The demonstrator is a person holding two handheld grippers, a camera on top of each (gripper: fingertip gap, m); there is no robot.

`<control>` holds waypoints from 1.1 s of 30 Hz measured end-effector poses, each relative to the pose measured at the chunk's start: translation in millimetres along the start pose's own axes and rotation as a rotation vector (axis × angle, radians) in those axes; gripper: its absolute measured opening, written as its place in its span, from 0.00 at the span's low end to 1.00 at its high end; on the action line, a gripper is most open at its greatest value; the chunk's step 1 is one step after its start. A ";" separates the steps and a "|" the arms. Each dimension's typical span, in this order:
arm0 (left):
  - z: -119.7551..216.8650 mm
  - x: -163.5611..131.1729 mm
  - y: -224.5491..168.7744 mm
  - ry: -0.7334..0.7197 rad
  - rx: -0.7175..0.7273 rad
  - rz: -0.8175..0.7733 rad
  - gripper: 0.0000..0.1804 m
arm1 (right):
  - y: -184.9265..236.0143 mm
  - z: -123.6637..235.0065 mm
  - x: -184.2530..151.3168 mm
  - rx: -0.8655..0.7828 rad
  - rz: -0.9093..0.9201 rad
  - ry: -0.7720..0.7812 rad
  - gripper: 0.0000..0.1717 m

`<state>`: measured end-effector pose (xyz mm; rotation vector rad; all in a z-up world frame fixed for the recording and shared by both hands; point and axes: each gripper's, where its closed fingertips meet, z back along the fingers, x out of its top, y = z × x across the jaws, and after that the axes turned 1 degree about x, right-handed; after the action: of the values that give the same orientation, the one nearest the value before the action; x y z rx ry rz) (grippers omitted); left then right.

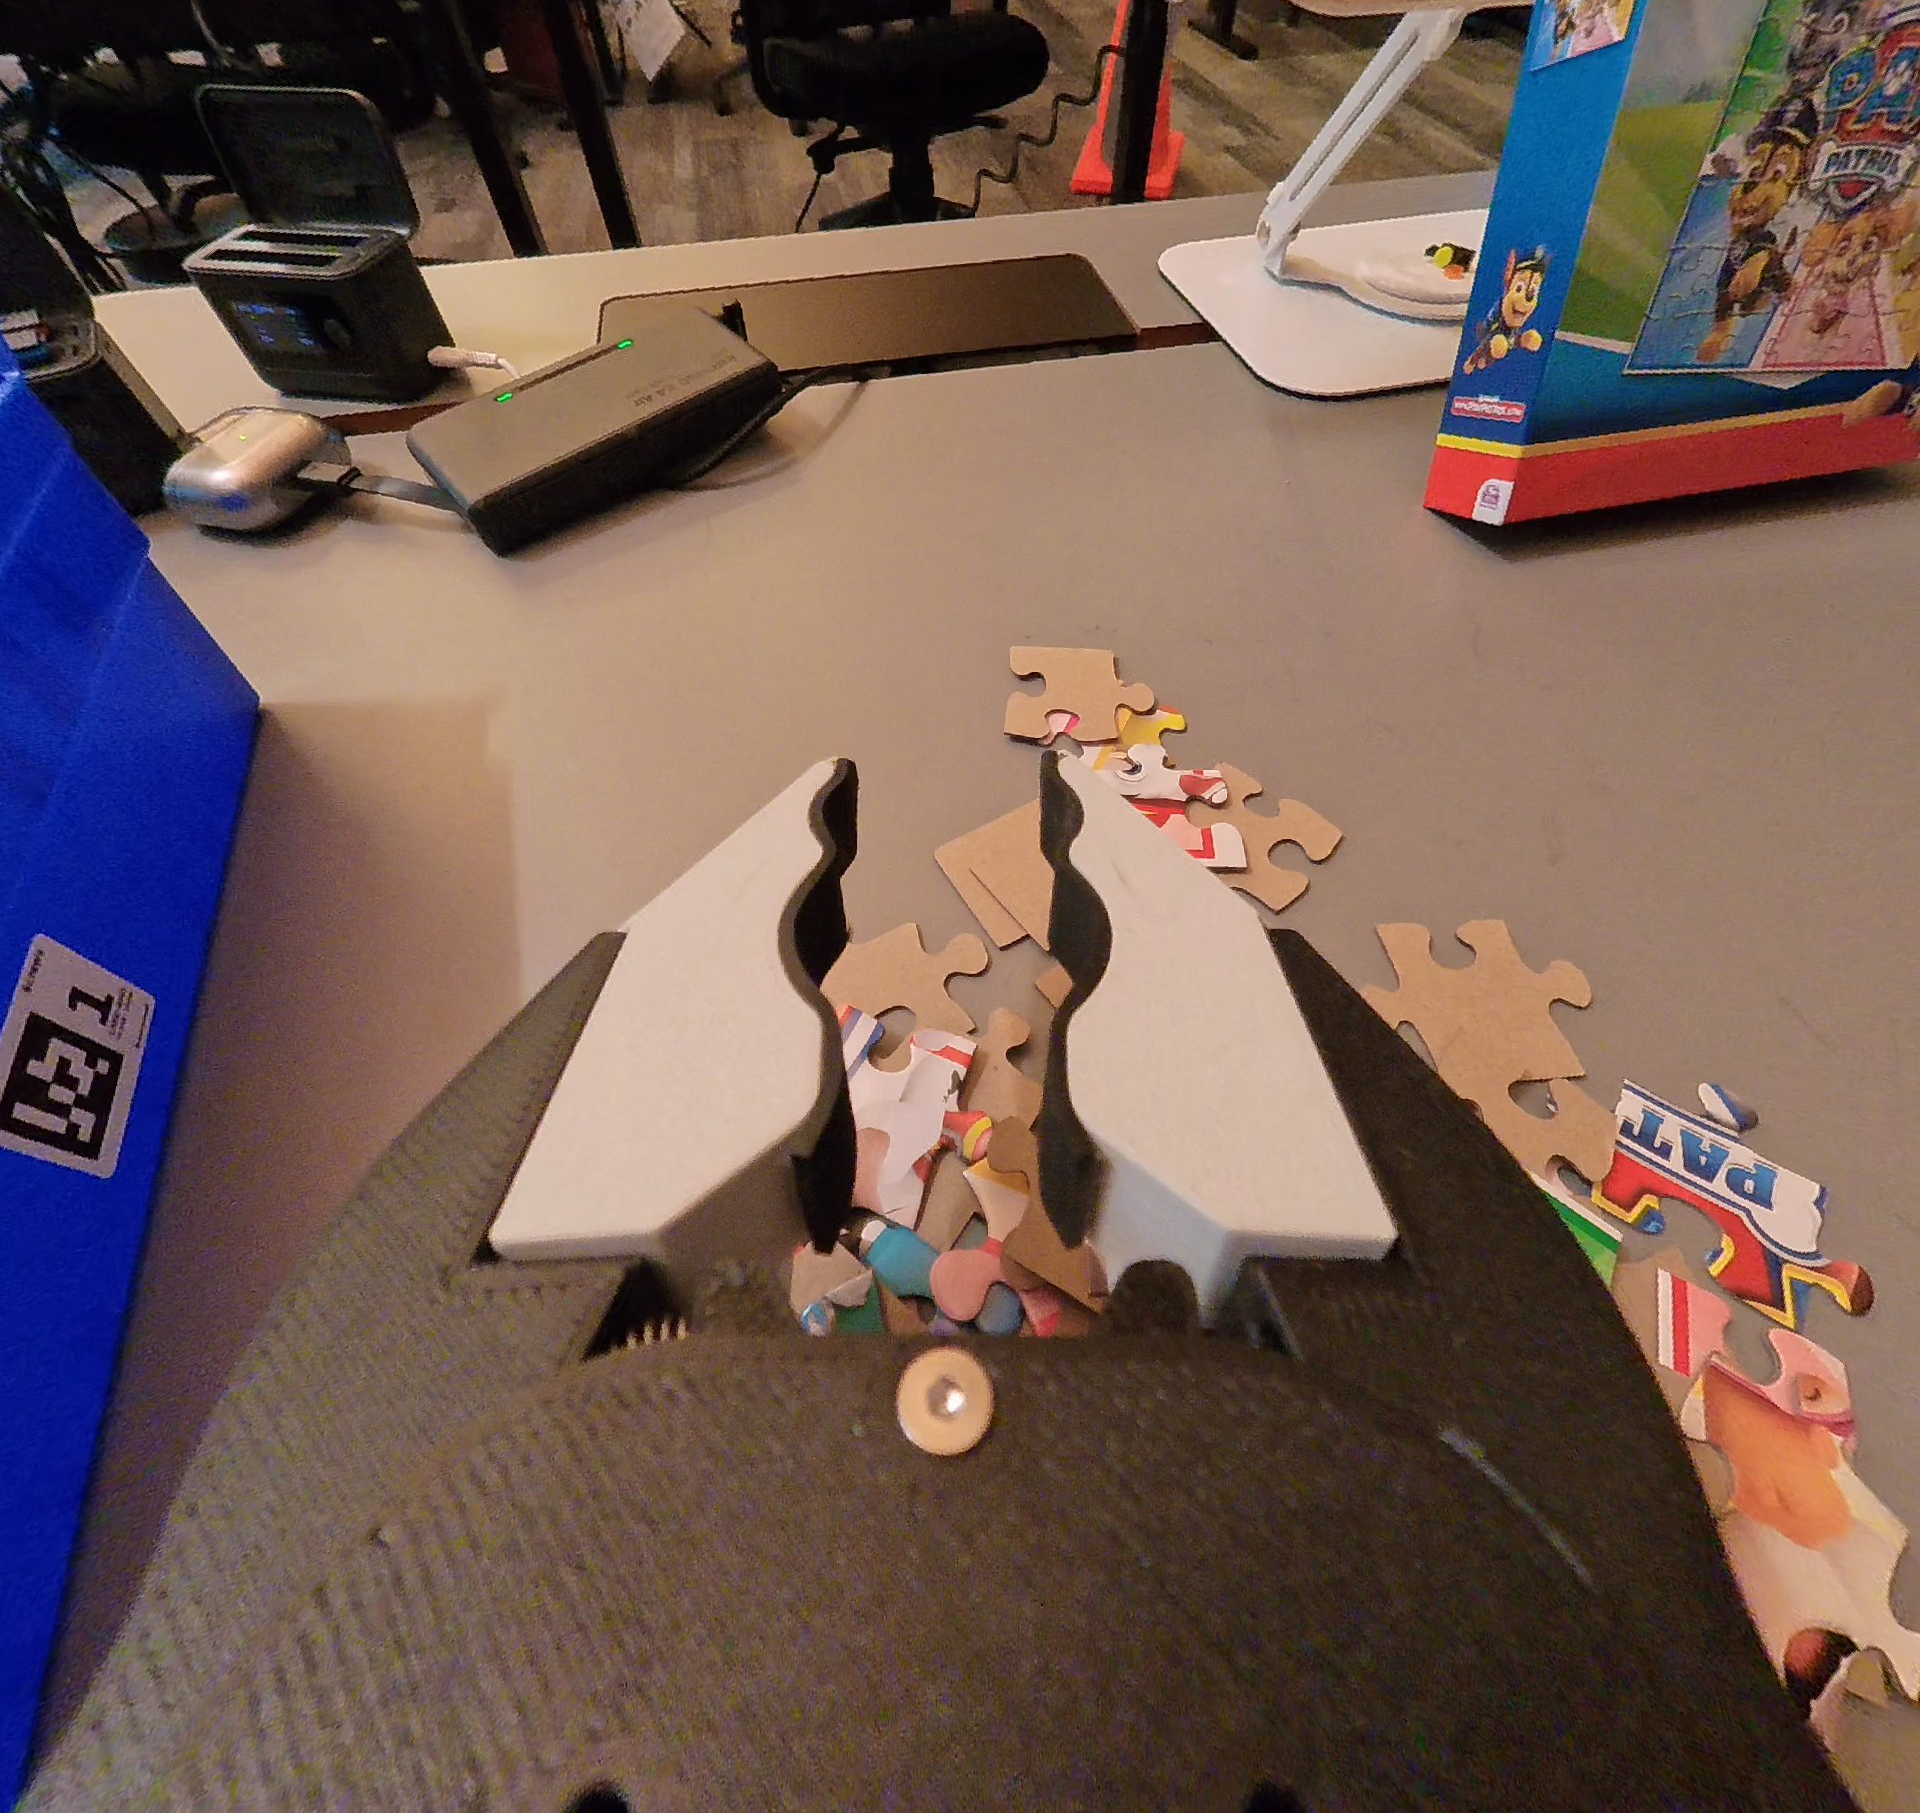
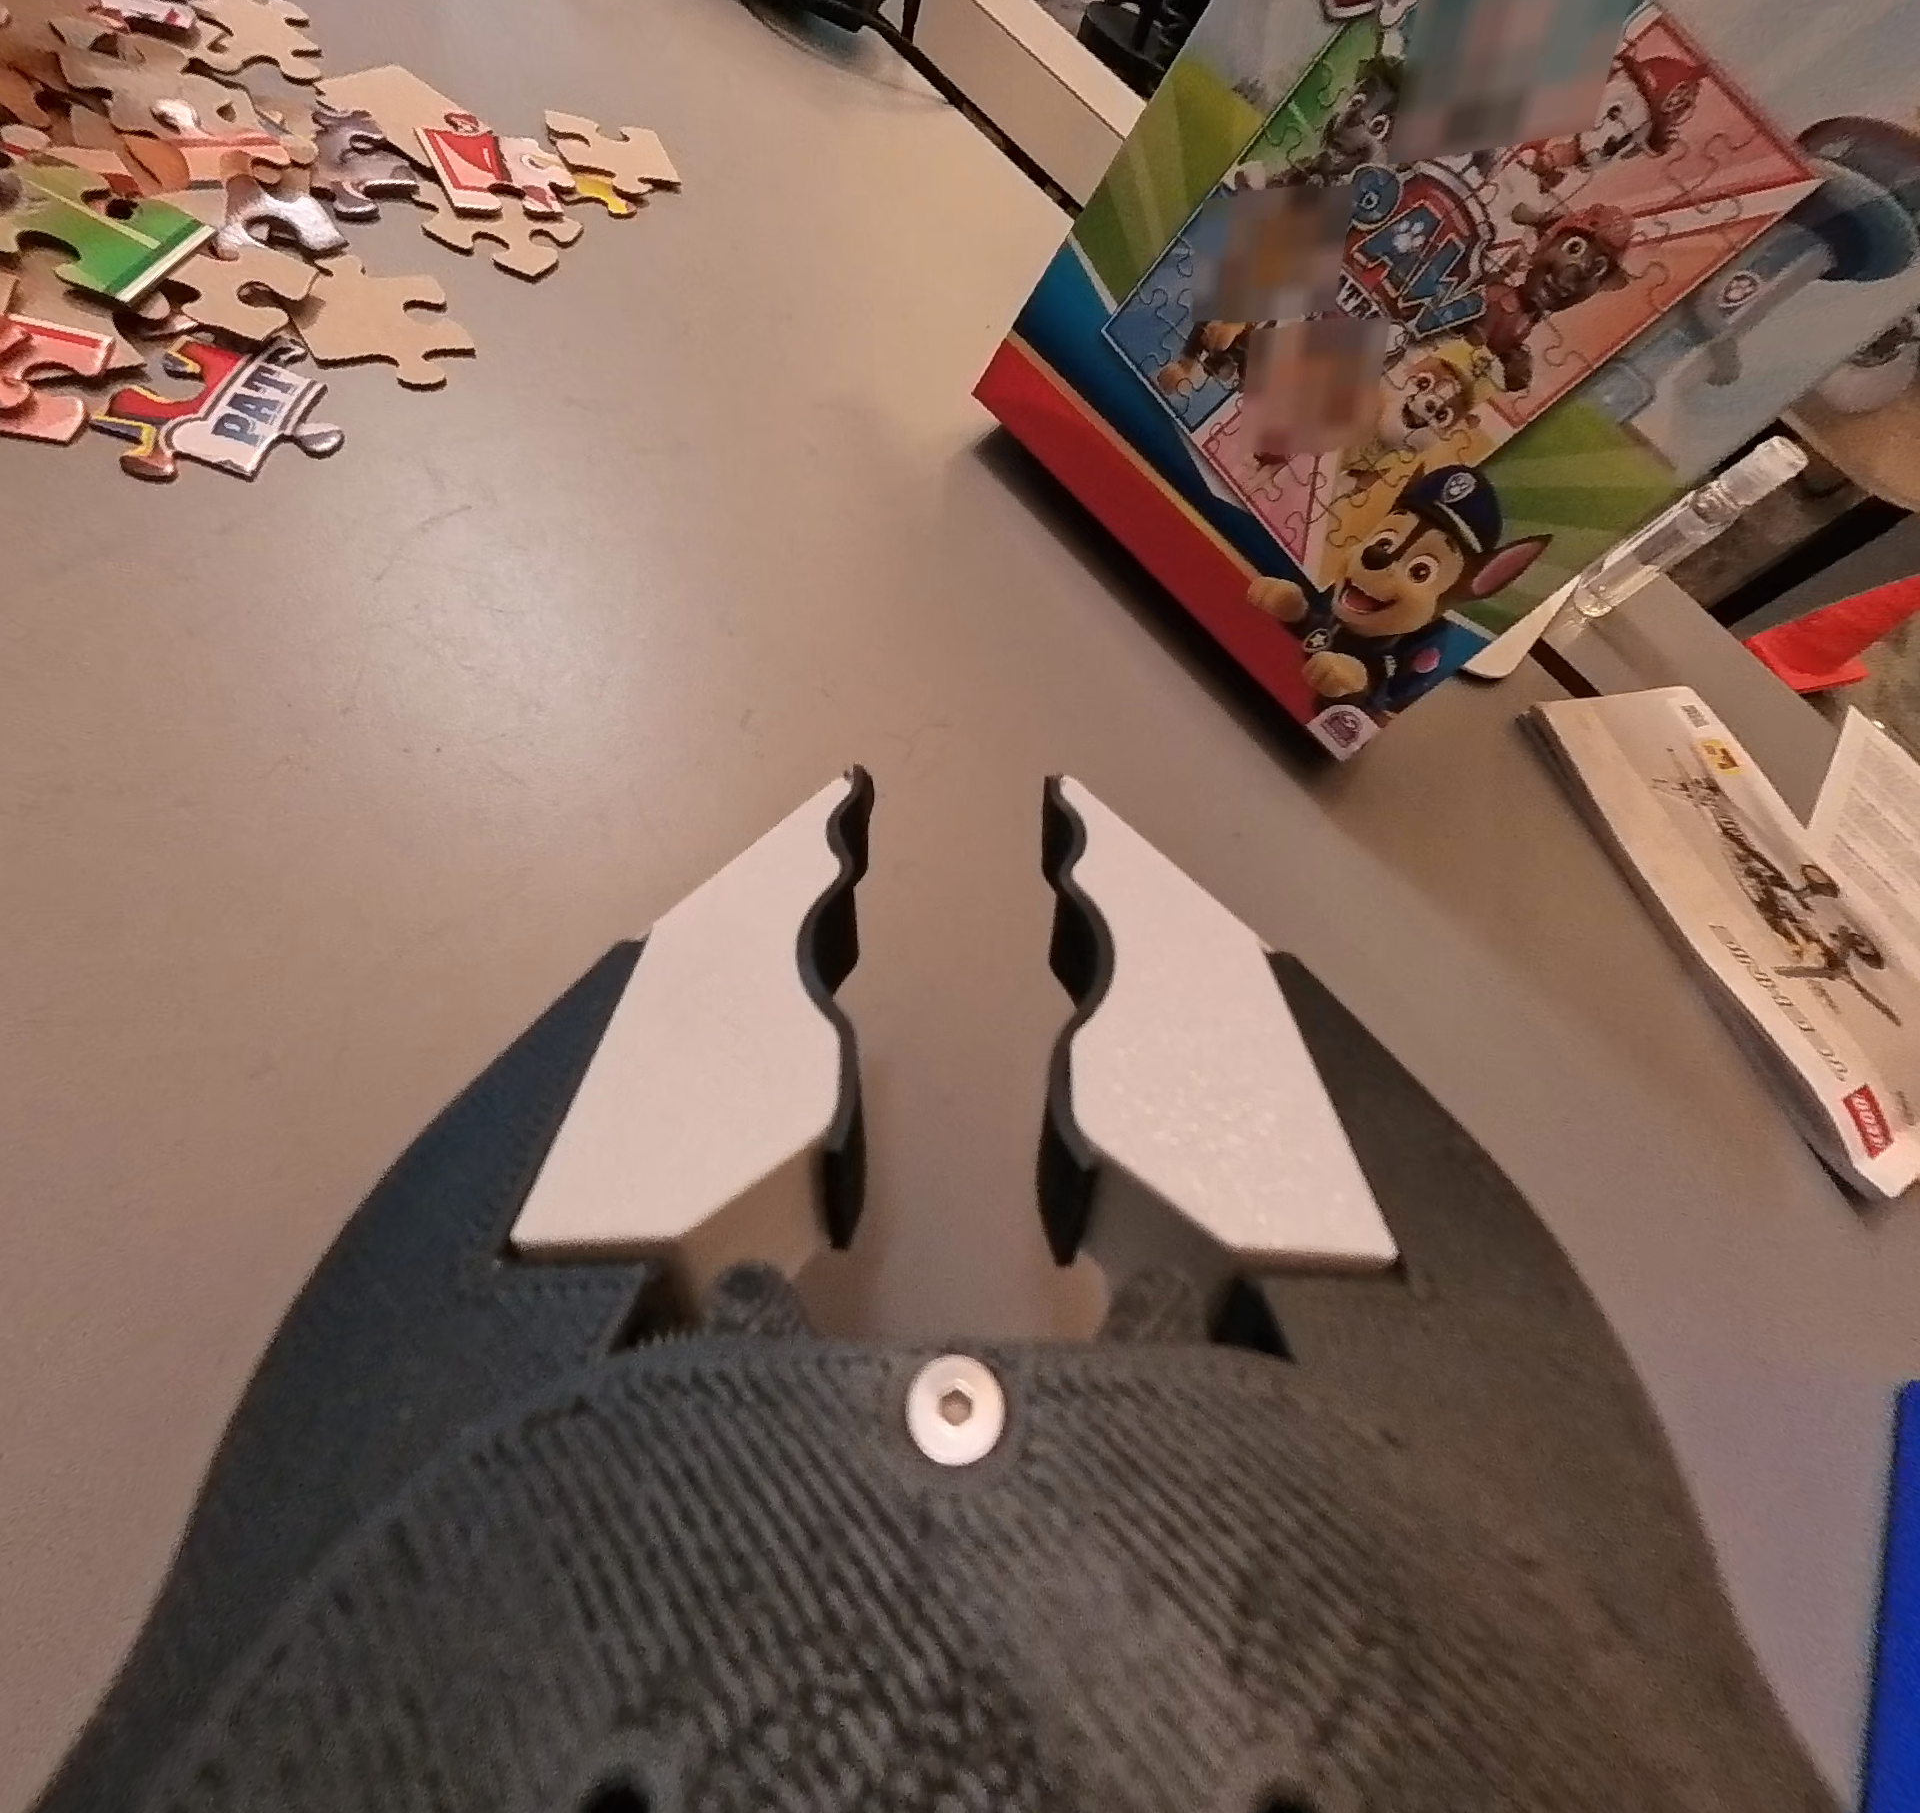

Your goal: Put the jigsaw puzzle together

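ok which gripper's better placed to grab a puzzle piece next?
Left, probably. The left gripper hangs open right over the loose puzzle pieces, some lying between its jaws. The right gripper is open over bare table, with the pile well off to its left.

Puzzle pieces [image 1: 1475, 1010] — brown cardboard; table [image 2: 520, 672] — matt grey.

A colourful puzzle box [image 1: 1704, 205] is standing near the far right edge of the table [image 1: 1039, 558] and is showing logo lettering on its front and side. One loose puzzle piece [image 1: 1714, 1181] is carrying large blue letters on a white band. A white sticker [image 1: 73, 1057] on the blue bin [image 1: 104, 776] at the left edge is bearing a black square code and a numeral. A flat black device [image 1: 592, 423] is showing small pale print, too small to read. A booklet [image 2: 1766, 942] at the right edge is showing printed lines and a small red logo.
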<state>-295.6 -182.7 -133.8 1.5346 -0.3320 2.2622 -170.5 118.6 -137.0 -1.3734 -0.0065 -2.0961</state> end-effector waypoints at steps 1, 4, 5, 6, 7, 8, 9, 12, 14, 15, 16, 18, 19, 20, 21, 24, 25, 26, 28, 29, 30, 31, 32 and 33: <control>-0.1 -0.1 0.1 0.000 -0.002 0.003 0.19 | -0.1 -0.1 -0.4 -0.002 0.003 0.002 0.19; -0.3 -0.3 0.3 0.002 -0.007 0.011 0.19 | -0.3 -0.2 -0.7 -0.006 0.009 0.004 0.19; -0.4 -0.5 0.4 0.003 -0.008 0.012 0.19 | -0.3 -0.1 -0.6 -0.007 0.010 0.004 0.19; -0.6 -0.6 0.5 0.005 -0.009 0.014 0.19 | -0.4 0.0 -0.6 -0.008 0.011 0.003 0.19; -0.6 -0.6 0.5 0.005 -0.010 0.016 0.19 | -0.5 0.1 -0.5 -0.008 0.011 0.003 0.19; -0.6 -0.6 0.6 0.005 -0.010 0.016 0.19 | -0.5 0.1 -0.5 -0.008 0.012 0.003 0.19; -0.5 -0.6 0.7 0.005 -0.010 0.017 0.19 | -0.5 0.1 -0.4 -0.008 0.012 0.003 0.19; -0.5 -0.7 0.8 0.005 -0.011 0.019 0.19 | -0.7 0.1 -0.1 -0.009 0.011 -0.001 0.18; -0.4 -0.5 1.2 0.004 -0.016 0.029 0.20 | -1.6 0.4 -0.2 -0.009 0.006 -0.003 0.18; -0.1 -0.2 2.2 0.002 -0.020 0.042 0.21 | -2.1 0.6 -0.1 -0.008 0.002 -0.004 0.18; 0.9 0.6 3.9 -0.005 -0.024 0.062 0.22 | -2.3 1.1 0.3 -0.007 -0.001 -0.007 0.18; 5.4 5.1 9.2 -0.034 -0.026 0.102 0.22 | -2.9 1.7 1.3 -0.007 -0.005 -0.015 0.18; 9.1 10.3 11.3 -0.051 -0.027 0.118 0.22 | -3.0 2.0 1.6 -0.006 -0.008 -0.017 0.18; 13.5 17.3 11.8 -0.075 -0.031 0.127 0.22 | -2.9 2.1 1.8 -0.004 -0.010 -0.018 0.17; 18.0 24.4 11.8 -0.098 -0.032 0.128 0.22 | -2.7 2.0 1.9 -0.002 -0.011 -0.019 0.17; 27.4 38.0 6.9 -0.120 -0.034 0.102 0.22 | -2.2 1.6 1.8 -0.001 -0.008 -0.017 0.17; 29.2 40.4 3.9 -0.118 -0.039 0.091 0.23 | -2.2 1.5 1.6 -0.002 -0.006 -0.016 0.17; 30.3 42.5 0.9 -0.115 -0.043 0.083 0.23 | -2.0 1.4 1.5 -0.002 -0.005 -0.016 0.17; 31.8 45.7 -5.5 -0.112 -0.054 0.071 0.23 | -2.1 1.3 1.4 -0.003 -0.005 -0.015 0.17; 32.0 46.7 -7.8 -0.111 -0.057 0.068 0.23 | -2.2 1.4 1.4 -0.003 -0.006 -0.016 0.17; 31.8 46.9 -9.7 -0.109 -0.060 0.065 0.23 | -2.3 1.5 1.7 -0.003 -0.007 -0.017 0.17; 31.5 46.5 -11.3 -0.105 -0.062 0.063 0.23 | -2.3 1.6 1.7 -0.003 -0.008 -0.018 0.17; 30.8 45.8 -12.4 -0.099 -0.064 0.061 0.23 | -2.4 1.6 1.8 -0.003 -0.008 -0.018 0.17; 30.2 44.9 -13.2 -0.093 -0.065 0.060 0.23 | -2.4 1.6 1.8 -0.003 -0.008 -0.019 0.17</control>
<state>-279.3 -174.9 -81.1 1.6203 -0.4795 2.2061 -170.9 120.2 -134.0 -1.3967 -0.0170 -2.0910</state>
